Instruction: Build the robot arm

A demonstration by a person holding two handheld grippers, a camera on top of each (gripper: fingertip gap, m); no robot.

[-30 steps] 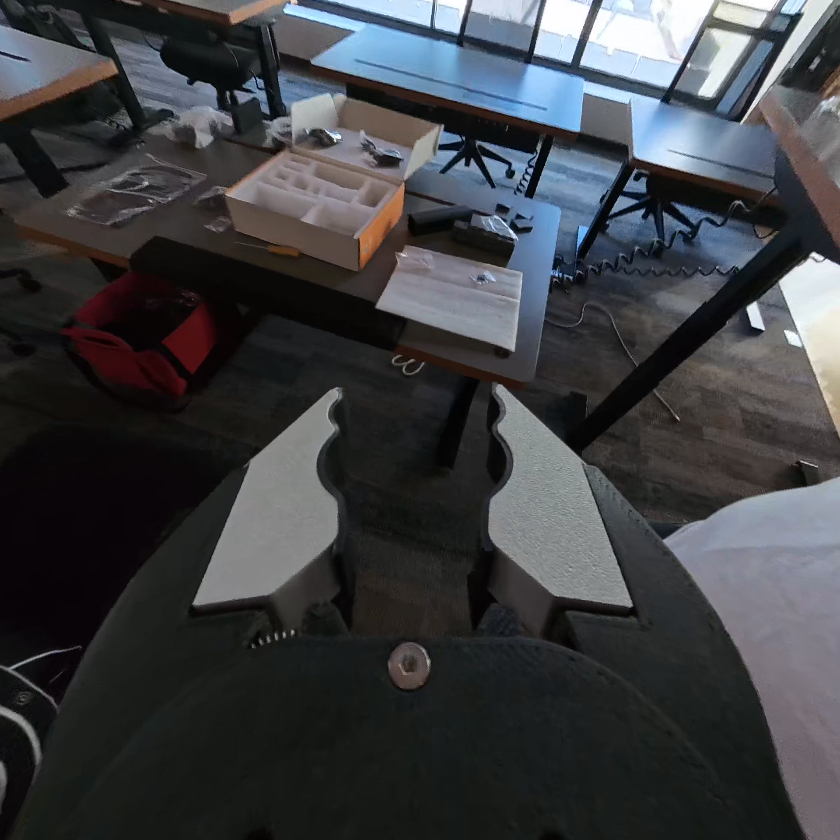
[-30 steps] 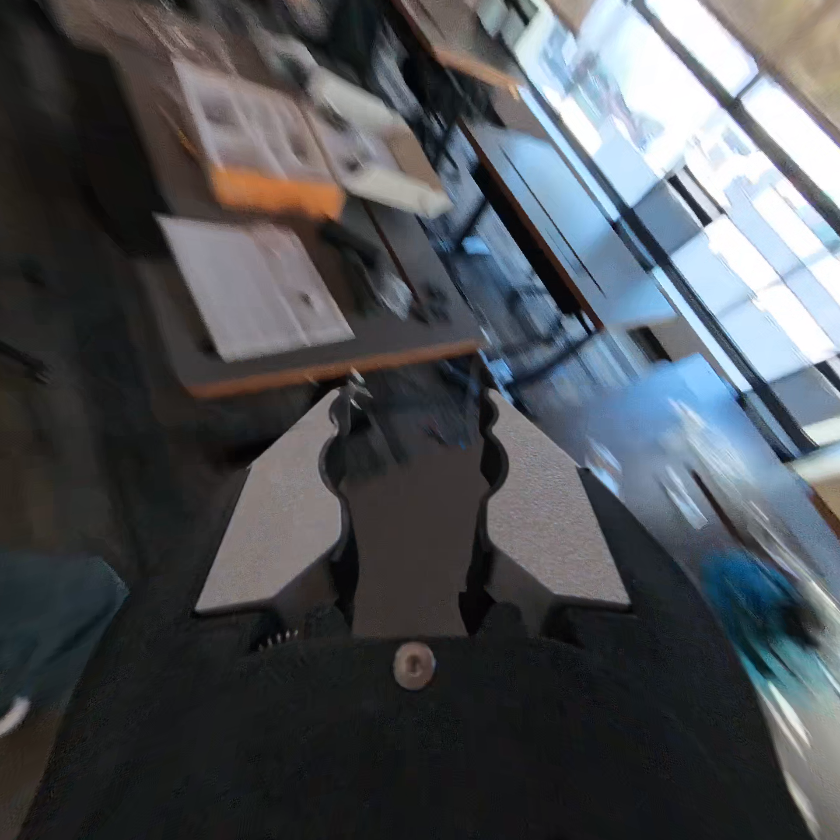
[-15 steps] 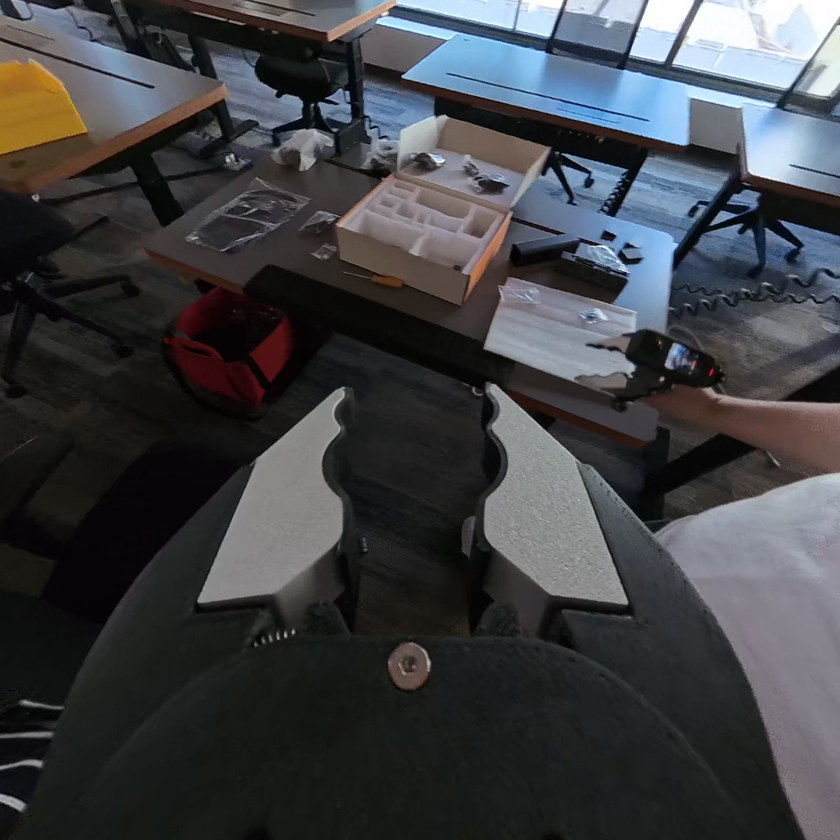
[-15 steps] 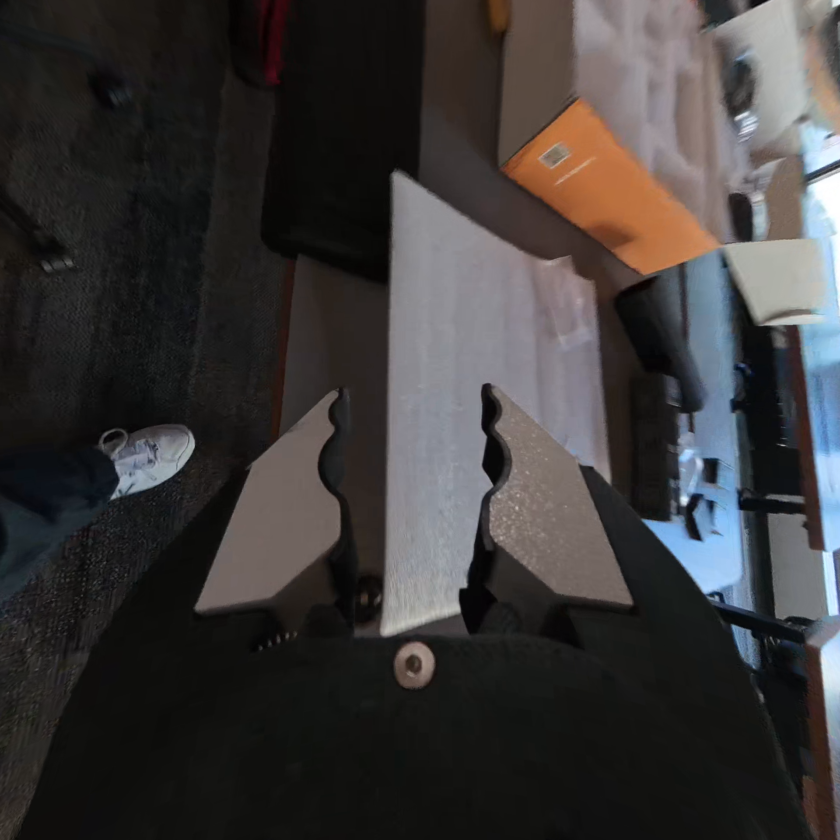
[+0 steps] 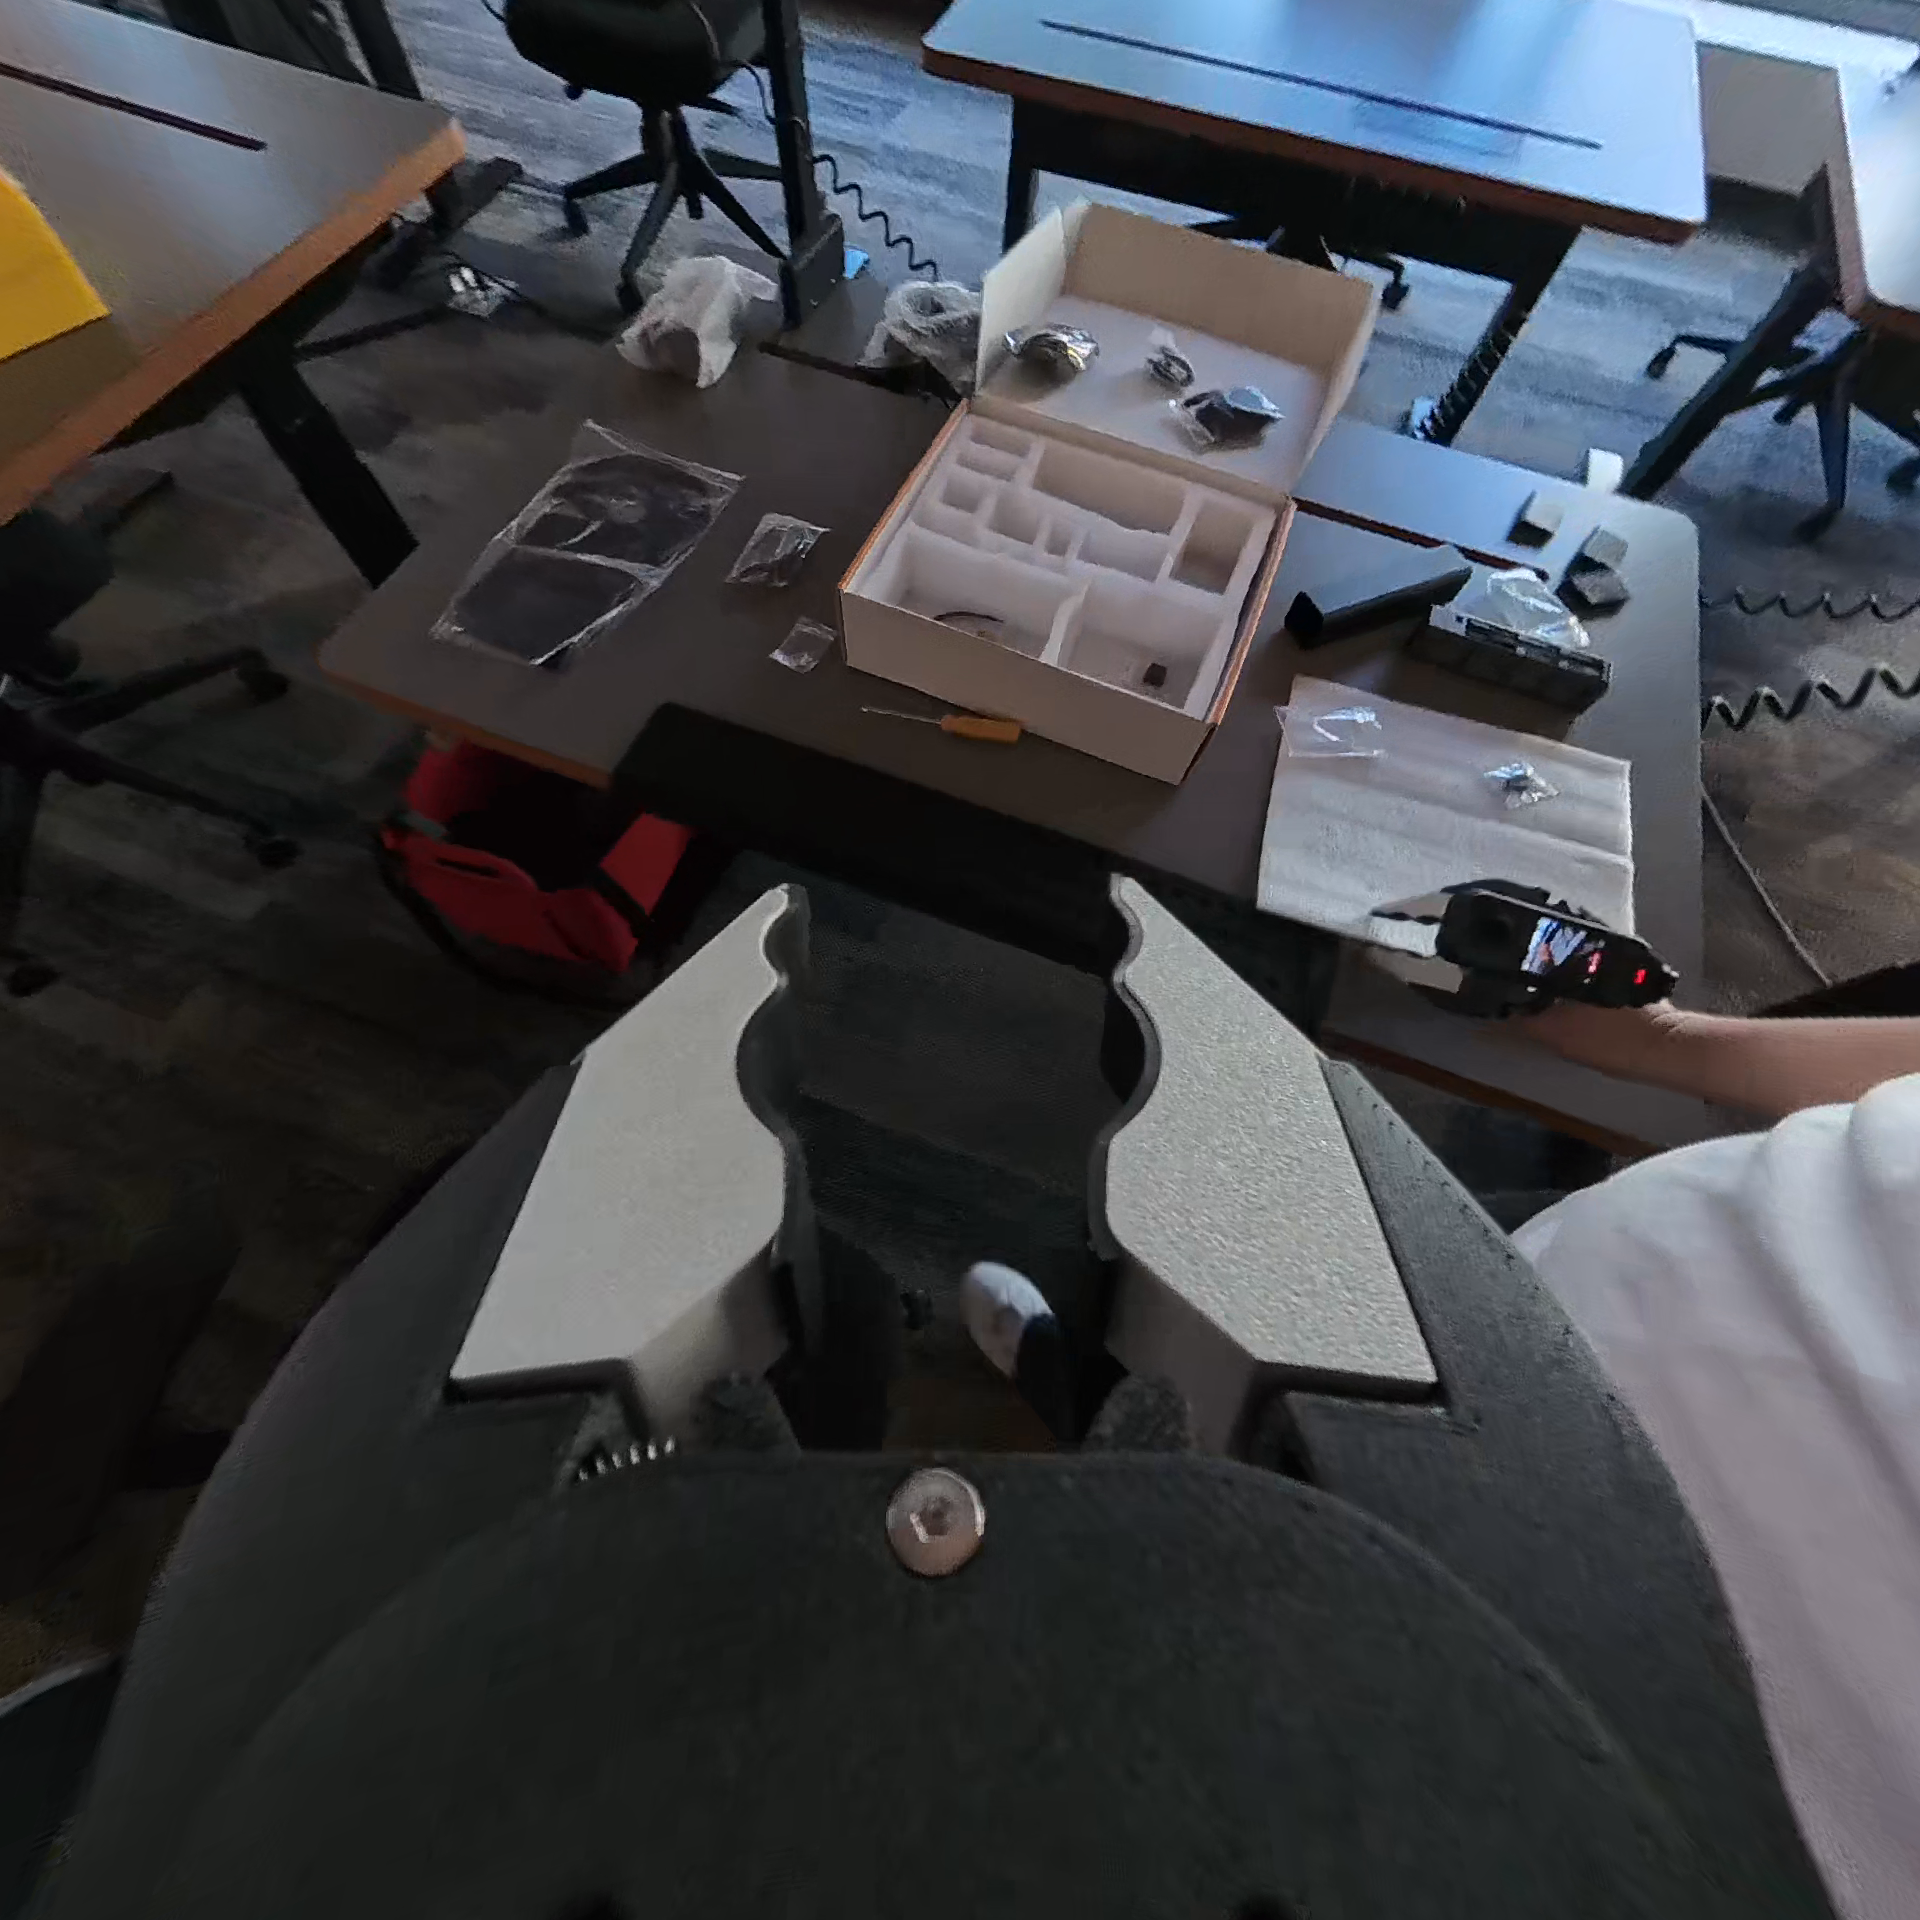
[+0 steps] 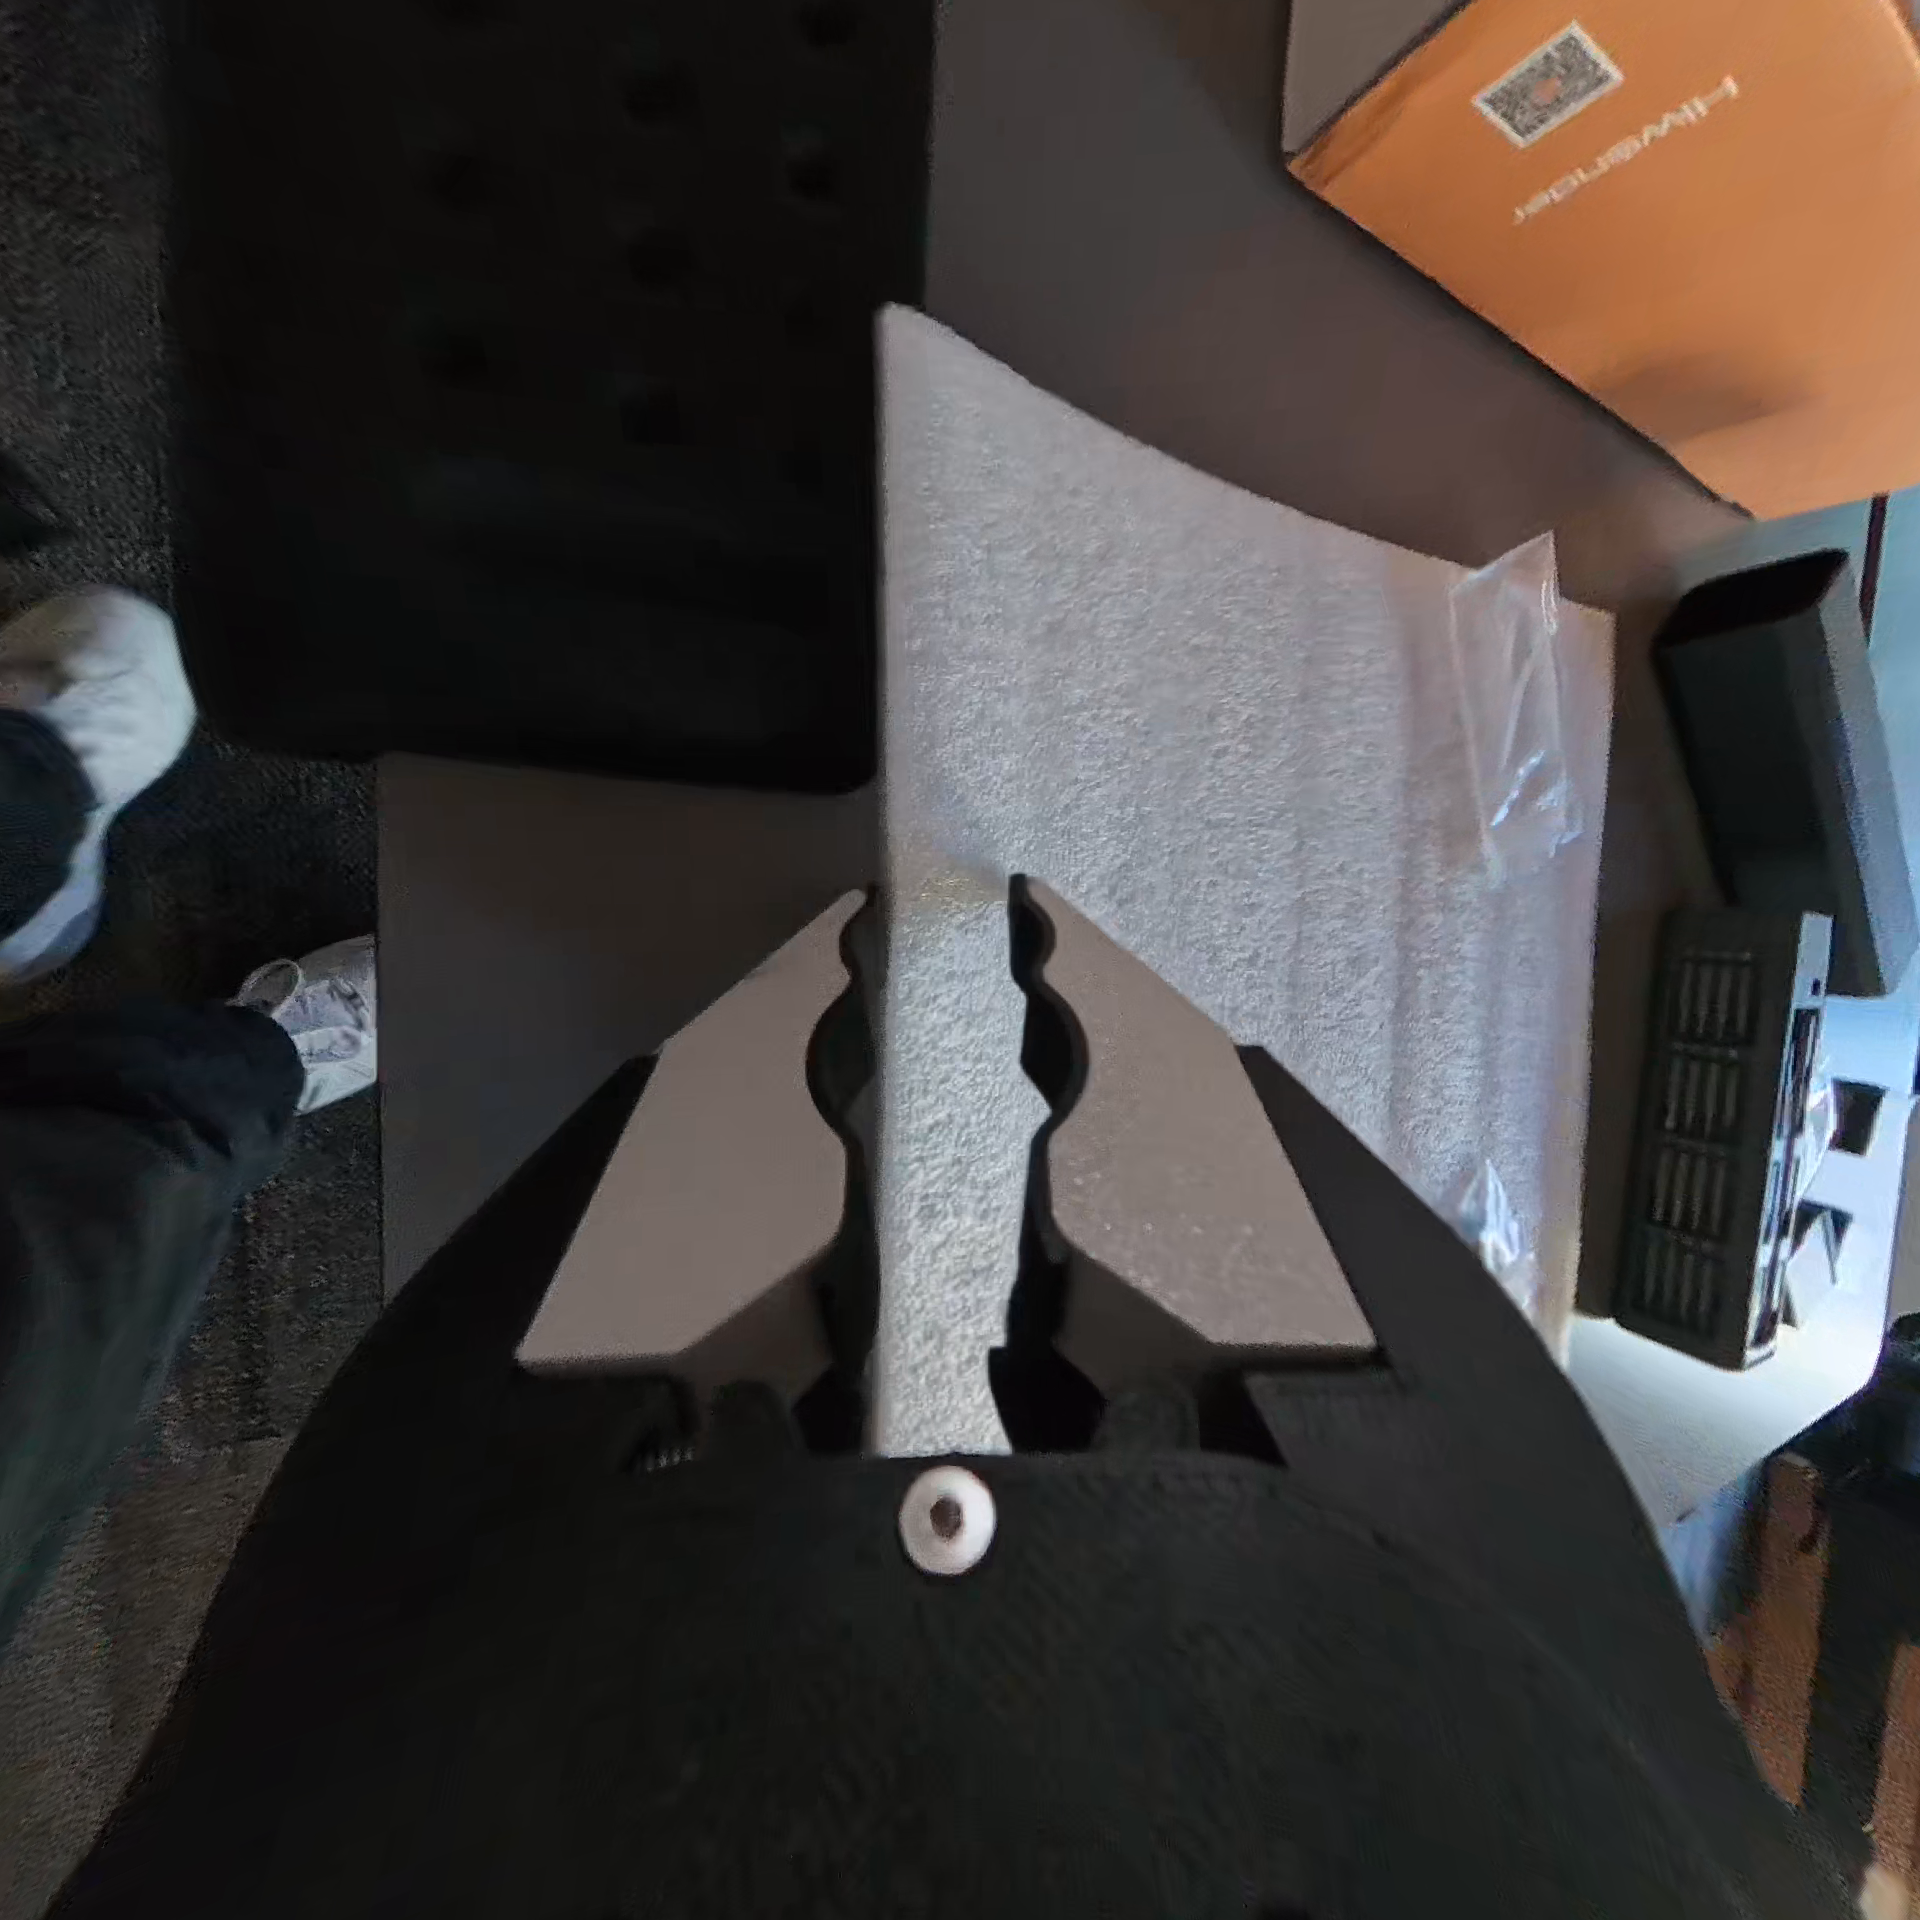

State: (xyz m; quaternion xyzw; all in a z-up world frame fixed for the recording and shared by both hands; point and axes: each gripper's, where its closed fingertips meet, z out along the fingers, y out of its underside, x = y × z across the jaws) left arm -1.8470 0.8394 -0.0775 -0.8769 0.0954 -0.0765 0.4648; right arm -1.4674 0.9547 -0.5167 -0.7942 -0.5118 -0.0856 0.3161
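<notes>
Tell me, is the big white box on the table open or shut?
Open. The white box has its lid flipped back, showing its foam compartments.

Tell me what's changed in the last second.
The right tongs swung from facing the windows down over the white foam sheet and narrowed, holding nothing. The left tongs rose, staying open and empty. The open white cardboard box stayed put.

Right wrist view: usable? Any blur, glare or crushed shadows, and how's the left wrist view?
Right wrist view: white foam sheet fairly sharp with slight smear, black foam block nearly crushed to black, daylight blown out at the right edge, right hand-held gripper in shadow. Left wrist view: open white cardboard box sharp, strong wide-angle bending, mild blur at the edges, left hand-held gripper evenly lit.
</notes>
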